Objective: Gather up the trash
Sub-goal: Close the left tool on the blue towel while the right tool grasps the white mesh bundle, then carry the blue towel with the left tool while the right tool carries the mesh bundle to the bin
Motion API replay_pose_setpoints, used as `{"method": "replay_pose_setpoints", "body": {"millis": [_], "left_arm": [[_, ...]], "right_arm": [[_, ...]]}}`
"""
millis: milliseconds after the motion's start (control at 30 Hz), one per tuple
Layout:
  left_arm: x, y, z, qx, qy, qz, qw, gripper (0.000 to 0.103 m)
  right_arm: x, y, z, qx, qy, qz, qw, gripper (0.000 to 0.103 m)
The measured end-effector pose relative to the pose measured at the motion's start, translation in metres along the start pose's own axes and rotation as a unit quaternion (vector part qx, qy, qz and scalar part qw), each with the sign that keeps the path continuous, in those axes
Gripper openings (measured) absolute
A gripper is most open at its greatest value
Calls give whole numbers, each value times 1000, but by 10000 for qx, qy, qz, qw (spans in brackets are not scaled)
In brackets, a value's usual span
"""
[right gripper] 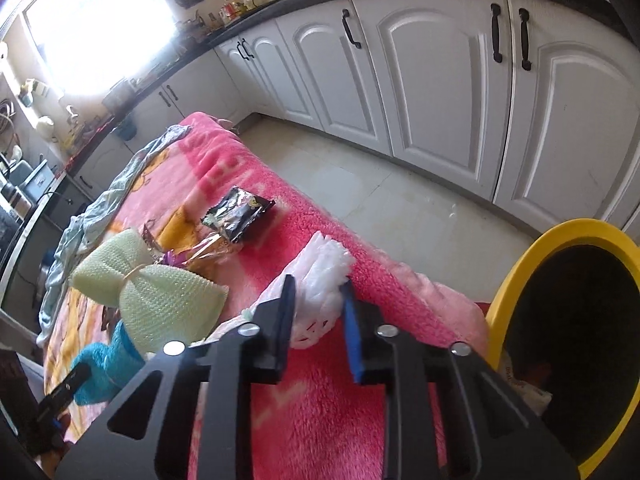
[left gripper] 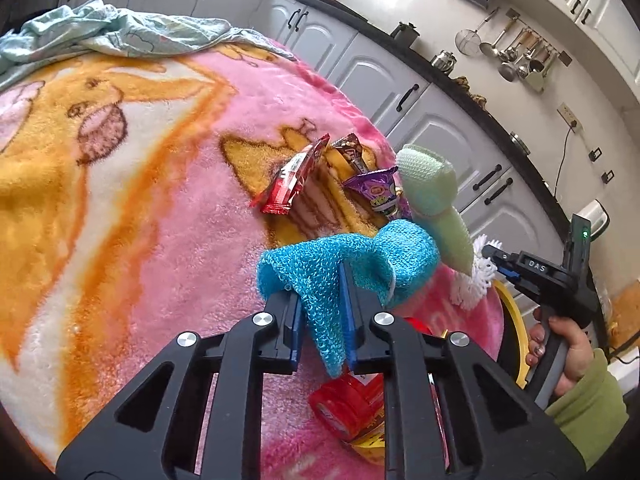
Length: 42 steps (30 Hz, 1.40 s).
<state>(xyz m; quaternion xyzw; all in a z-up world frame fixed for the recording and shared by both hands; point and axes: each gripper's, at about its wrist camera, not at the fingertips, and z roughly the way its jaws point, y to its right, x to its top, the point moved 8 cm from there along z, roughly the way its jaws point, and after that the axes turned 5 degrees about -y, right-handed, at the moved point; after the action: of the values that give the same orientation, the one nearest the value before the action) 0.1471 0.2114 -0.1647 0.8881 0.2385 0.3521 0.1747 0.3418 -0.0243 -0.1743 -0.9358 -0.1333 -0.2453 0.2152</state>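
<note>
Left tool pinches blue knitted scrubber; fluffy blanket.

Counted: two knitted mesh scrubbers, one blue at centre, one pale green right of centre. Four crinkled snack wrappers: red, brown, purple mid-frame, black foil in the right wrist view. One white fringed plastic piece. One yellow-rimmed bin, right edge. One red packet, lower centre.
</note>
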Motion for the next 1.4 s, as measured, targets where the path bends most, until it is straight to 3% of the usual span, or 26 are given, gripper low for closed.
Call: {"method": "replay_pose_setpoints", "body": {"millis": [400,833,1400], "left_arm": [[15,21,-38,-121,389,349,9986,4],[13,84,-81,-485,672,1030,9912,4],[0,168,-67,-820,484,1787,9793,4]], "right_arm": [[-8,-10,-60,149,462,-519,9975,17],[-17,-20,-113,251,856,-795,9928,17],[-18,18,-183,-181,1495,-891,9846,17]]}}
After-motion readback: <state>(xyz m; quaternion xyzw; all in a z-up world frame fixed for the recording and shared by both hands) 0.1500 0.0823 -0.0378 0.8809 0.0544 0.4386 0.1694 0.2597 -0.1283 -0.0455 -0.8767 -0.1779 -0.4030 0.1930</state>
